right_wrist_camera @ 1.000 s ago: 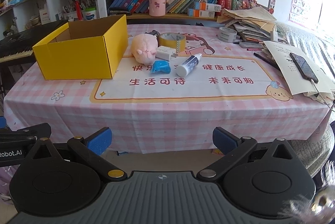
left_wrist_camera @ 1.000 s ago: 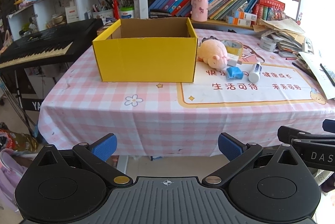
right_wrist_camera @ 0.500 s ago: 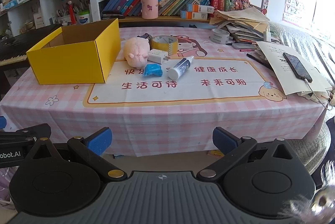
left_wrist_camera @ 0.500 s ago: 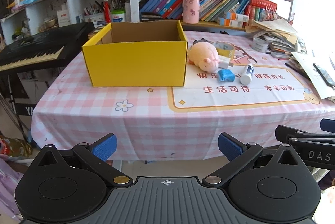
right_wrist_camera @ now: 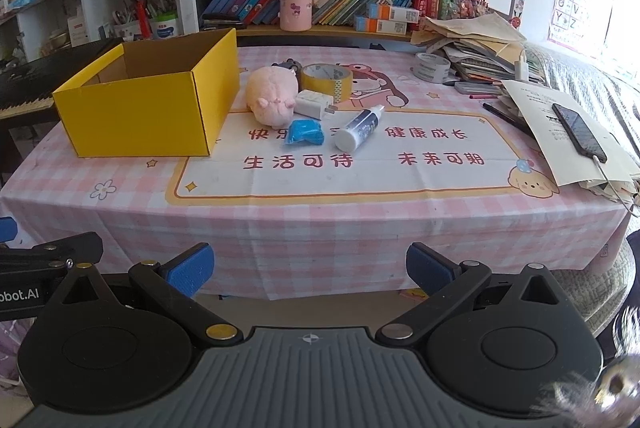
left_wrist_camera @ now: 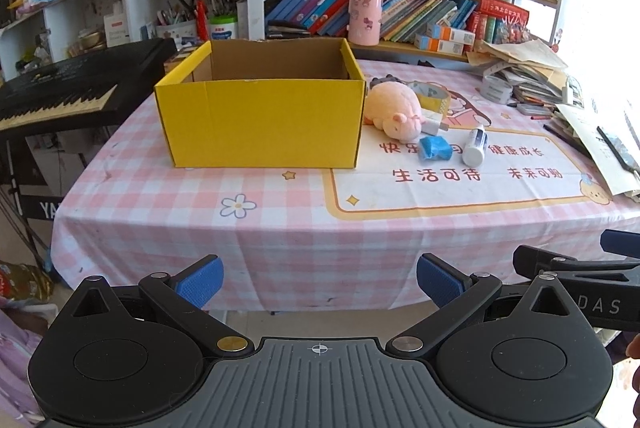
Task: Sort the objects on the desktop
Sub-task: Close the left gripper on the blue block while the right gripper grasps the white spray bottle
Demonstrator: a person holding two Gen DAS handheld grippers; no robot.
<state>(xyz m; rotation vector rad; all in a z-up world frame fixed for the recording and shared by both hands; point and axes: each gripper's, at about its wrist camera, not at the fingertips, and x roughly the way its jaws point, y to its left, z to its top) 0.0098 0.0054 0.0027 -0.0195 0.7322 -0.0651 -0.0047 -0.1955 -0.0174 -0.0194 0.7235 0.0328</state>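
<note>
While both grippers' jaws gape, yellow box [left_wrist_camera: 260, 120] sits open-topped w/ brown inside.

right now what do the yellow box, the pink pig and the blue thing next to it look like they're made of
Yellow box: cardboard, matte yellow outside; the bare brown inner walls and folded seams show it.
Pink pig: plush fabric, going by its fuzzy, rounded surface.
Blue thing: unclear; its crinkled, slightly shiny look suggests a plastic wrapper or soft clay.
</note>
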